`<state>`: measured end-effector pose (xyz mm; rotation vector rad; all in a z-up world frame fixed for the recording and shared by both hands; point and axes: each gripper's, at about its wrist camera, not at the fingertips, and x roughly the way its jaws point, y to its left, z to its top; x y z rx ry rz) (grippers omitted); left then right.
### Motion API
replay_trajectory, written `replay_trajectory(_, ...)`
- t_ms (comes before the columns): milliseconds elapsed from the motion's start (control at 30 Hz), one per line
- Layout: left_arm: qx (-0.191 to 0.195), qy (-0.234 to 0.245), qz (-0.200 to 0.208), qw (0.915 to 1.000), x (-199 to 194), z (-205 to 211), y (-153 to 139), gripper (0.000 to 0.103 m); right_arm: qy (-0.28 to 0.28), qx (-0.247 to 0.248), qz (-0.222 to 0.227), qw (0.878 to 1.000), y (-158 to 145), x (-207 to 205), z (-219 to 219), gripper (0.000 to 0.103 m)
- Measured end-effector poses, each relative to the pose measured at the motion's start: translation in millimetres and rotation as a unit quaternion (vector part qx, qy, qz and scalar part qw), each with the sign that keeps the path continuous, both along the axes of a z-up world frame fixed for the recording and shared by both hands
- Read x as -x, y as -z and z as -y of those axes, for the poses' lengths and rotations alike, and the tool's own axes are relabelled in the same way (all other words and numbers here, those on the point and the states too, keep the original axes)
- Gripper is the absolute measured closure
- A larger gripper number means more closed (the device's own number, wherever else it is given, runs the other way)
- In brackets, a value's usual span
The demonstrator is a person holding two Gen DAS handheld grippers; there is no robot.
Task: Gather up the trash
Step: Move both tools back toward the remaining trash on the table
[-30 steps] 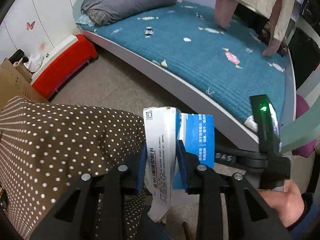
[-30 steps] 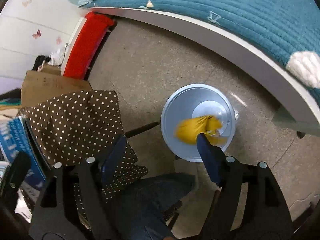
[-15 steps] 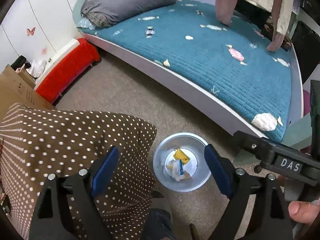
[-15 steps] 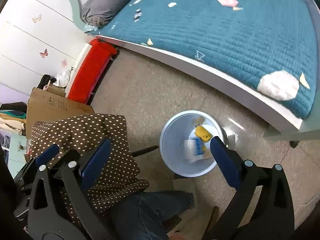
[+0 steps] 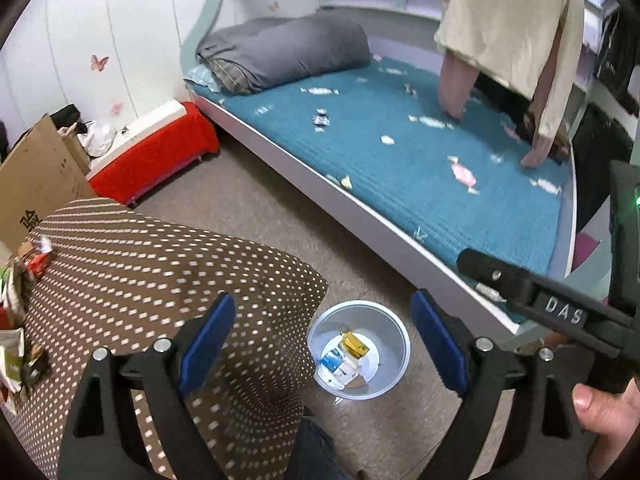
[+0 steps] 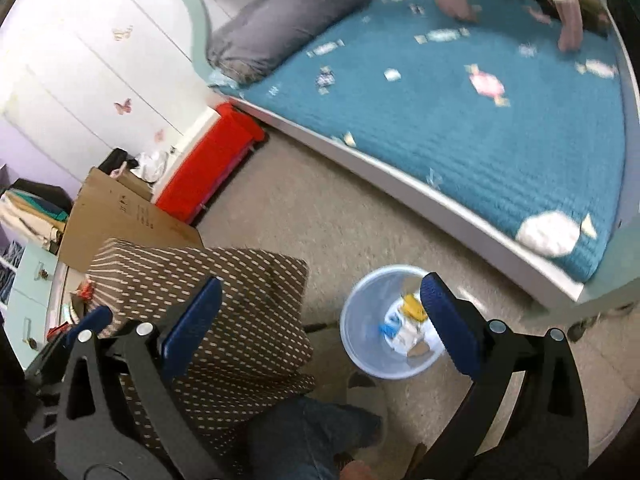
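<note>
Box (image 5: 338, 362) and yellow wrapper (image 5: 354, 343) now lie in the bin (image 5: 396, 376), both grippers' (image 5: 320, 336) (image 6: 320, 312) jaws wide and empty; wrappers at nine o'clock on the bench (image 5: 160, 264) could slip unnoticed.

"DAS" on right gripper (image 5: 560, 310); logo on cardboard box (image 5: 30, 220), unreadable.

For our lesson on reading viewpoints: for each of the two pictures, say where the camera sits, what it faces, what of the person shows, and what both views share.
Left wrist: on the left gripper, angled down at the round pale-blue plastic bin and teal quilted bed; a thumb shows.
Right wrist: on the right gripper, angled down at the same bin; a jeans-clad leg shows.
Shared: bin, bed, brown polka-dot cloth, both grippers open and empty.
</note>
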<state>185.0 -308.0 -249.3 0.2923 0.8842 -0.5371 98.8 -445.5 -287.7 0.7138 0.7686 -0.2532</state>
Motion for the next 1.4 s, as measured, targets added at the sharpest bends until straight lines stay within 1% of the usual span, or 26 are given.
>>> replay_trajectory(100,0.014,-0.01,0.014,0.9997,7,-17,-17,0.015,-0.007,0.021,0.019,1.0,-23,1,-10,0.006)
replay_trajectory(267,0.04,-0.022,0.041,0.9981,19,-45,-46,0.014,-0.022,0.07,0.051,0.996,-62,2,-38,0.006)
replay_trajectory(400,0.058,-0.038,0.07,0.9952,30,-73,-69,0.013,-0.042,0.101,0.066,0.992,-91,-2,-66,0.006)
replay_trajectory(533,0.073,-0.06,0.092,0.9913,36,-104,-87,0.012,-0.072,0.129,0.071,0.987,-114,-10,-99,0.006)
replay_trajectory(633,0.079,-0.081,0.11,0.9874,40,-136,-97,0.012,-0.102,0.135,0.075,0.983,-124,-21,-124,0.006)
replay_trajectory(700,0.082,-0.1,0.119,0.9845,42,-160,-102,0.012,-0.127,0.146,0.079,0.978,-127,-28,-145,0.006)
replay_trajectory(833,0.089,-0.131,0.127,0.9791,42,-199,-108,0.011,-0.166,0.148,0.081,0.972,-128,-40,-182,0.006)
replay_trajectory(967,0.093,-0.165,0.13,0.9732,43,-237,-108,0.011,-0.203,0.146,0.082,0.965,-128,-51,-218,0.006)
replay_trajectory(1100,0.092,-0.216,0.134,0.9627,41,-285,-103,0.011,-0.249,0.15,0.088,0.953,-131,-62,-259,0.006)
replay_trajectory(1167,0.085,-0.251,0.137,0.9545,42,-312,-98,0.011,-0.265,0.148,0.091,0.949,-131,-69,-277,0.006)
replay_trajectory(1267,0.072,-0.286,0.139,0.9454,40,-342,-91,0.011,-0.296,0.145,0.091,0.94,-126,-84,-314,0.006)
replay_trajectory(1367,0.06,-0.323,0.132,0.9351,35,-376,-83,0.011,-0.328,0.136,0.086,0.931,-119,-102,-350,0.006)
replay_trajectory(1400,0.057,-0.338,0.13,0.9304,32,-389,-80,0.011,-0.336,0.133,0.085,0.928,-117,-108,-360,0.006)
